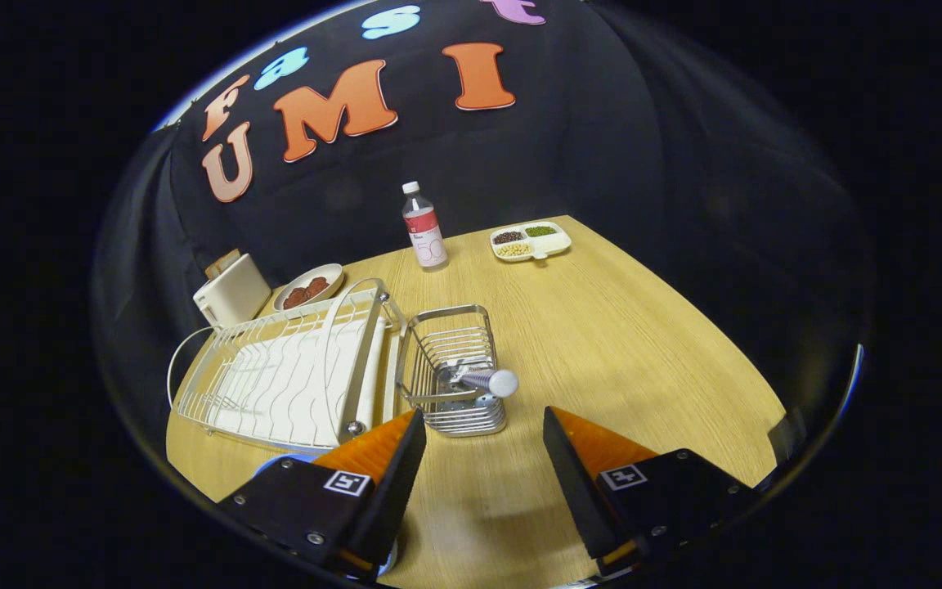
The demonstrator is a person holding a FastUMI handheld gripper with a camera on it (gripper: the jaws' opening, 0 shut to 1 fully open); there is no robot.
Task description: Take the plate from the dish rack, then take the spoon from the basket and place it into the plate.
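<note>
Your gripper (483, 425): fingers spread, pinching nothing, hovering just near of the wire basket (450, 368). Spoon (487, 381): inside the basket, handle tilted toward you, easy to pinch. Plate (275, 465): rim under your left finger, near the empty dish rack (291, 372).

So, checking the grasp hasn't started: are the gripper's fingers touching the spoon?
Apart. The gripper view shows bare table between the open gripper and the spoon in the basket.
</note>
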